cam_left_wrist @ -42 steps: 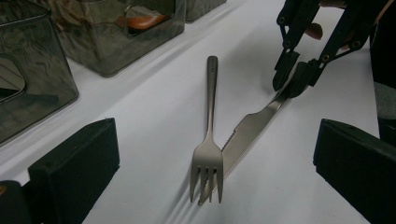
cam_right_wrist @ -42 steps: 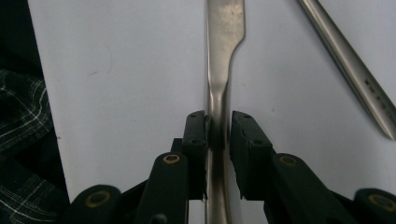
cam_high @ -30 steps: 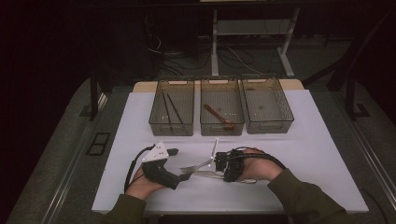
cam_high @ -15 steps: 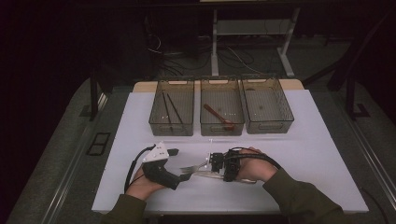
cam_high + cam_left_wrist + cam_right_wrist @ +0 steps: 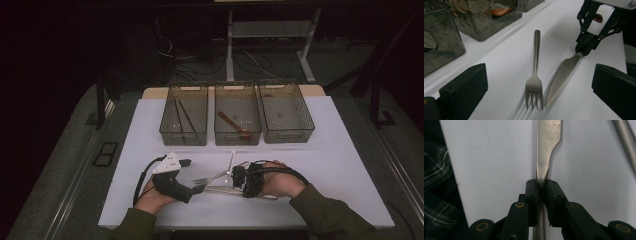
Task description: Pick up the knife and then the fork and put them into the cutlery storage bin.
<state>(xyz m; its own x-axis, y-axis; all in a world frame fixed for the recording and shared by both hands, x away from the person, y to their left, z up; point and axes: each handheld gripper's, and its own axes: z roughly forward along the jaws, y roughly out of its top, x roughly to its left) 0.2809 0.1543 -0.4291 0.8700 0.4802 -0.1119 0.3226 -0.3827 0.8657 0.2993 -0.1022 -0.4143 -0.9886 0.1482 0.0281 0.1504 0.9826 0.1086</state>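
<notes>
knife (image 5: 547,142): handle pinched tight between the right gripper (image 5: 541,192) fingers, blade sticking out ahead
fork (image 5: 535,75): lying just ahead between the left gripper (image 5: 192,175) fingers, spread wide

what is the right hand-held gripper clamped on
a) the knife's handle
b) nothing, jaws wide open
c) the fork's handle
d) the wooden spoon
a: in the right gripper view the right hand-held gripper has its pads pressed on the thin handle of the knife, while the fork lies free beside it on the table.
</notes>
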